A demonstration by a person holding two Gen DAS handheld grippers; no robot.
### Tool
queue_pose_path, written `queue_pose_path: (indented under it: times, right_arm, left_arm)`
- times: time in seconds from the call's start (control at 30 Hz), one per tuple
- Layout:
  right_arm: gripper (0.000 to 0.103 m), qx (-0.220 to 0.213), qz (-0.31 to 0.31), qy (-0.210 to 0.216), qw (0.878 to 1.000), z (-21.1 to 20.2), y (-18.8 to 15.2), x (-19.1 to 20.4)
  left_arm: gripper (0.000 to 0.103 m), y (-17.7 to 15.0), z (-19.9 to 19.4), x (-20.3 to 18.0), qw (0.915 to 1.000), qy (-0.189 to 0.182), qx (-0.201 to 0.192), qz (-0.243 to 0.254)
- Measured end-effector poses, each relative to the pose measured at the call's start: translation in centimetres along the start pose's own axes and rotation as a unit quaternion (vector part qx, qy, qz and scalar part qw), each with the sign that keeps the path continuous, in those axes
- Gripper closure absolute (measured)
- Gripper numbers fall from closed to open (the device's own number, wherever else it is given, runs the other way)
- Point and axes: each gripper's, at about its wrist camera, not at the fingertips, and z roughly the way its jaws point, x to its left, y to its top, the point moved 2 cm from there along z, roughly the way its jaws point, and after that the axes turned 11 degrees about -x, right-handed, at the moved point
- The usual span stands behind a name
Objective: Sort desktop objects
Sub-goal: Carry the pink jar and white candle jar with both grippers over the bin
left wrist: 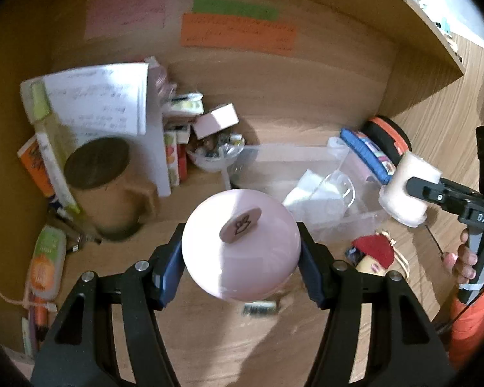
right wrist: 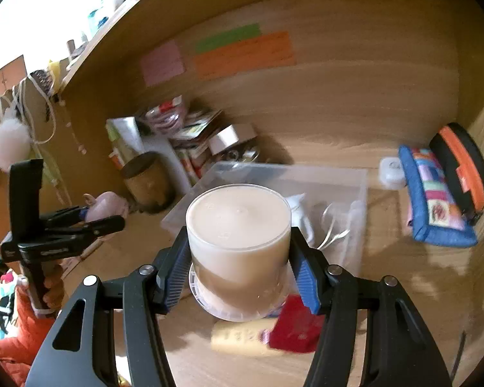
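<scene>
Left gripper (left wrist: 241, 251) clamping pink ball (left wrist: 240, 245), desk items blurred

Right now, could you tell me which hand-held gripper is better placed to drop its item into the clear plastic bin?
Right. The right hand-held gripper holds the cream tub at the clear bin's near edge; the left, holding the pink ball, sits farther off.

A pale pink round object (left wrist: 240, 245) with a darker pink tab bearing a black line drawing fills the centre of the left view, and a translucent tub (right wrist: 238, 242) of cream-beige fills the centre of the right view. At twelve o'clock on the wood-grain back wall sit pink (right wrist: 162, 62), green (right wrist: 228, 37) and orange notes (right wrist: 243, 54). At three o'clock on the tabletop (right wrist: 387, 290) lie a blue patchwork pouch (right wrist: 435, 200) and a black-and-orange case (right wrist: 461, 171).
</scene>
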Motion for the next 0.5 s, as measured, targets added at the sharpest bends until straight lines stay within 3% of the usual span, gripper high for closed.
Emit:
queue_pose_path:
  times: [0.27, 0.5]
  right_arm:
    - [0.049, -0.002, 0.009, -0.017, 1.000, 1.6, 1.3, -2.7]
    - [0.049, 0.002, 0.022, -0.021, 1.000, 3.9, 2.2, -4.9]
  left_arm:
    - [0.041, 2.1, 3.0, -1.3, 0.9998, -0.018, 0.007, 0.005]
    - [0.041, 3.0, 7.5, -2.2, 0.9987, -0.035, 0.038, 0.002]
